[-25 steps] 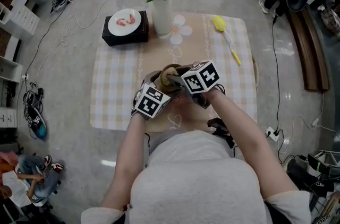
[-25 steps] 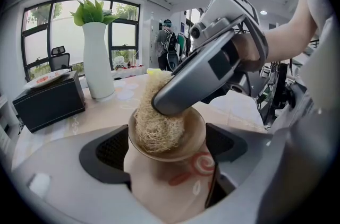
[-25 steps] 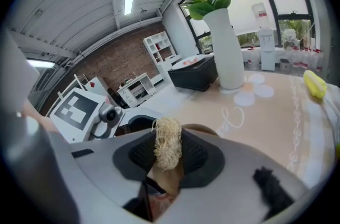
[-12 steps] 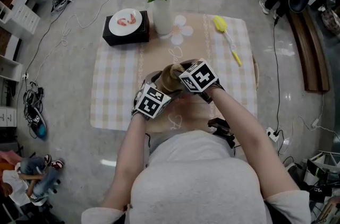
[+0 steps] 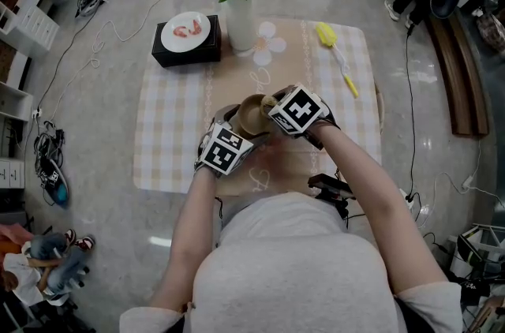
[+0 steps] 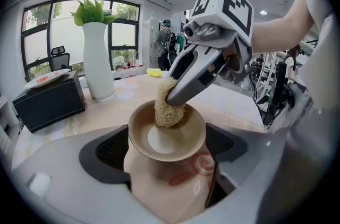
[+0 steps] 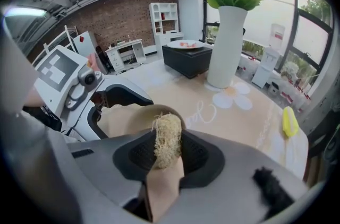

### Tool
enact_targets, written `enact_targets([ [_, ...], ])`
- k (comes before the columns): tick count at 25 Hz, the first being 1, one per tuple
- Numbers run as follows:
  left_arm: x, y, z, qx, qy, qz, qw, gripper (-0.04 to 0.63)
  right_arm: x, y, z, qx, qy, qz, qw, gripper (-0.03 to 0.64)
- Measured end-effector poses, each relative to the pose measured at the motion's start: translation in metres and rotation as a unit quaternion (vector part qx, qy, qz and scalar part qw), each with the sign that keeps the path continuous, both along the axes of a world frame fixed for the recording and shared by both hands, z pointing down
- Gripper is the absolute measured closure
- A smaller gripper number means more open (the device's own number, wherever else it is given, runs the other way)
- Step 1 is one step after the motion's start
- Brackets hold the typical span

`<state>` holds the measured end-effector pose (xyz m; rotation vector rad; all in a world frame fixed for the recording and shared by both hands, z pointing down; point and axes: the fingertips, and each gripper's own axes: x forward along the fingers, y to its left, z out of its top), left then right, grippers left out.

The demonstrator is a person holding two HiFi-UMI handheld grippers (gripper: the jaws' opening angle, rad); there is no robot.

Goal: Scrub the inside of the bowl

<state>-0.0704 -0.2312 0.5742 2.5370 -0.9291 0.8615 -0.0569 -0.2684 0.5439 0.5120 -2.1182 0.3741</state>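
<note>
The only writing we find is a line of cursive script [image 7: 204,110] on the tablecloth [image 5: 170,126] beside a printed daisy [image 5: 268,39], too curled for us to read; the two marker cubes [image 5: 298,112], one per gripper, bear black-and-white squares and no letters. We count one bowl [image 6: 166,132], tan with a red swirl on its outside, held tilted above the near part of the table. The left gripper [image 6: 167,151] has its jaws clamped against the bowl's sides. The right gripper [image 7: 168,156] pinches one loofah scrubber [image 6: 169,106], whose lower end rests against the bowl's far inner wall. Further back we see one white vase [image 5: 239,24] of green leaves, one black box [image 5: 186,51] carrying one plate [image 5: 185,31] with something red on it, and one yellow brush [image 5: 335,55] well apart at the right.
</note>
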Motion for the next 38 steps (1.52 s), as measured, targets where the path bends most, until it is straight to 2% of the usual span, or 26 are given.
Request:
enact_targets([
  [8, 0.000, -0.001, 0.000, 0.003, 0.000, 0.002, 1.0000, 0.130, 0.005, 0.010, 0.002, -0.045, 0.004, -0.003, 0.999, 0.509],
  [19, 0.001, -0.002, -0.002, 0.005, 0.003, 0.000, 1.0000, 0.129, -0.010, 0.028, 0.006, -0.127, -0.059, 0.008, 0.990, 0.509],
  [23, 0.000, 0.001, -0.001, -0.002, 0.000, 0.004, 1.0000, 0.129, -0.020, 0.032, 0.008, -0.145, -0.091, 0.027, 0.985, 0.509],
  [28, 0.002, -0.003, -0.003, 0.007, 0.006, 0.004, 0.9999, 0.129, -0.027, 0.027, 0.010, -0.131, -0.110, 0.048, 0.984, 0.509],
  [32, 0.001, -0.001, -0.002, 0.003, 0.003, 0.003, 1.0000, 0.129, -0.027, 0.014, 0.013, -0.121, -0.133, 0.091, 0.980, 0.509],
  [38, 0.002, -0.002, -0.004, 0.006, 0.005, 0.004, 1.0000, 0.129, -0.022, -0.007, 0.009, -0.079, -0.157, 0.136, 0.975, 0.509],
])
